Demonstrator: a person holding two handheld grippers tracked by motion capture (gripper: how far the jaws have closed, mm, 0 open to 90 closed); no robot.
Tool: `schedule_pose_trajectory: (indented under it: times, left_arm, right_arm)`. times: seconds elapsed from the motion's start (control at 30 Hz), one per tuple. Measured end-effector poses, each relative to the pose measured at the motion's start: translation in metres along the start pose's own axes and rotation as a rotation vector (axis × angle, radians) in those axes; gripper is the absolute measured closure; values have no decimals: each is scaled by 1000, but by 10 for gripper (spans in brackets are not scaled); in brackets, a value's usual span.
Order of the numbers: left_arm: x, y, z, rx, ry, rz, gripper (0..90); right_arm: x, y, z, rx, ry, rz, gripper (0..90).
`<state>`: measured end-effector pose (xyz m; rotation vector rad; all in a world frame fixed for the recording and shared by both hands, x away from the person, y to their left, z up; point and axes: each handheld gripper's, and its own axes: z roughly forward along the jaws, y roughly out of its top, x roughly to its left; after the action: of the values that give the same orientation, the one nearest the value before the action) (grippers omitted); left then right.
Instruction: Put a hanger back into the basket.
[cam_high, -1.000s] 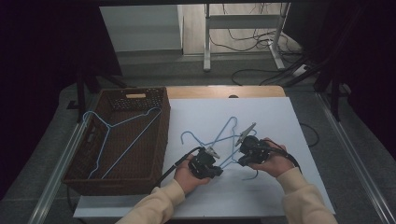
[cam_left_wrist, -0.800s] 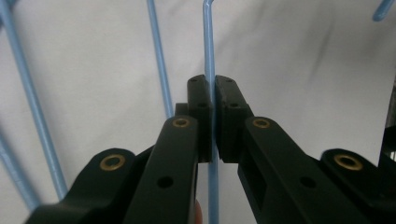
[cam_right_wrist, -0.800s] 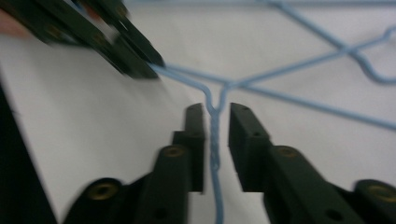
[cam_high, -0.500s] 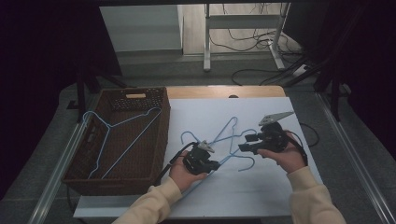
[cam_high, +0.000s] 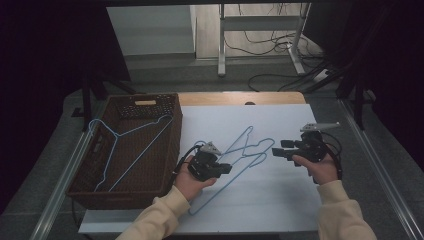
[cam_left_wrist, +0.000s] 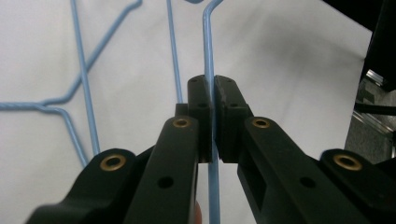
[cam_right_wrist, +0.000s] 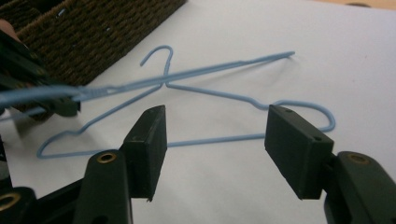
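Clamping one blue wire hanger (cam_left_wrist: 208, 56), the left gripper (cam_high: 223, 169) has its two black jaws pressed together on a straight run of the wire, as the left gripper view shows; that held hanger (cam_high: 220, 187) stretches from the grip out over the white table sheet (cam_high: 280, 200). Right gripper (cam_high: 276, 148): one, held above the right part of the sheet, jaws spread apart with nothing between them; they have just been opening. In the right gripper view its jaws stand wide over a second blue hanger (cam_right_wrist: 243, 100).

Hangers on the sheet: two, both blue wire, lying crossed over each other between the two grippers; second hanger (cam_high: 250, 145) flat on the sheet. Hangers in the basket: one blue hanger (cam_high: 127, 145) resting inside the brown wicker basket (cam_high: 125, 197). Baskets: one, standing at the left edge of the table, just beside the sheet. Hands: two, in pale sleeves, one on each gripper.
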<state>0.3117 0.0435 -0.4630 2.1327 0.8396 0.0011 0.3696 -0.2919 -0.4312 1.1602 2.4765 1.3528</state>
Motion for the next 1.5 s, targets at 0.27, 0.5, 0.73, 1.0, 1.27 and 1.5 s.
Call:
schedule_pose_trajectory:
  times: [0.27,0.5,0.73,1.0,1.27,1.5]
  left_arm:
    - [-2,10,-20,-52,-1,-5,866]
    - [-7,22,-44,-106,0,15,867]
    - [3,26,-78,-169,-15,-22,867]
    - [15,26,-114,-223,-34,-65,867]
    - [26,22,-143,-280,-29,-95,867]
    - [35,14,-166,-318,-15,-109,867]
  right_arm:
    - [0,-2,4,24,-7,-10,396]
    - [0,-2,2,13,-10,-14,396]
    - [1,-2,1,11,-1,-19,396]
    - [3,-2,6,30,8,-31,392]
    - [4,-2,9,52,11,-37,384]
    - [5,-3,11,63,5,-42,383]
